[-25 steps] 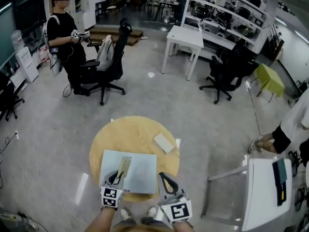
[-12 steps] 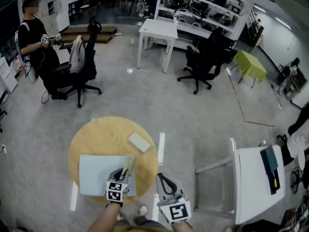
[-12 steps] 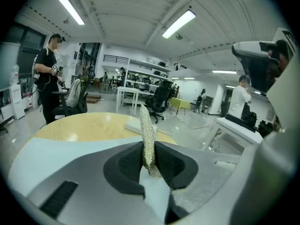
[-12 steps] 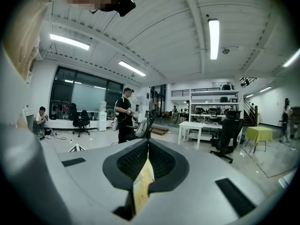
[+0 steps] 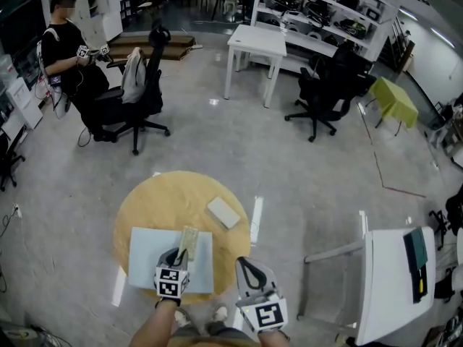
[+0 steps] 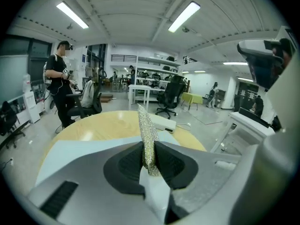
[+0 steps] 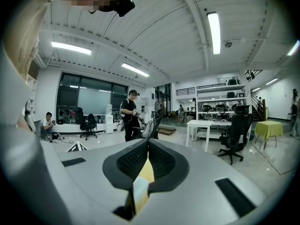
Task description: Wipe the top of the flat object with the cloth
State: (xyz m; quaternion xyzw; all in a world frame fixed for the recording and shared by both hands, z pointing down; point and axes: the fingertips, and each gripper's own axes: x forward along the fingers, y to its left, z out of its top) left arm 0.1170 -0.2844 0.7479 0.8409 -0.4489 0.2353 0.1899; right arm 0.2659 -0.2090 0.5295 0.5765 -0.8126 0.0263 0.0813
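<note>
A pale blue flat board [image 5: 155, 262] lies on the near part of a round wooden table [image 5: 166, 201]. My left gripper [image 5: 179, 254] is over the board's right part, shut on a speckled yellowish cloth [image 5: 189, 238] that sticks out forward over the board. In the left gripper view the cloth [image 6: 146, 132] stands edge-on between the closed jaws of that gripper [image 6: 148, 149], with the board [image 6: 70, 149] below. My right gripper [image 5: 244, 263] hangs off the table's near right edge; in its own view this gripper [image 7: 148, 144] is shut with nothing held and looks out into the room.
A white rectangular block [image 5: 223, 212] lies on the table beyond the board's right corner. A white table [image 5: 394, 280] stands at the right. A person [image 5: 69, 45] stands by a black office chair [image 5: 141, 85] at the far left. More chairs and desks stand beyond.
The left gripper carried the cloth from the board's middle to its right side. The head view shifted. The right gripper stayed near the table's near right edge.
</note>
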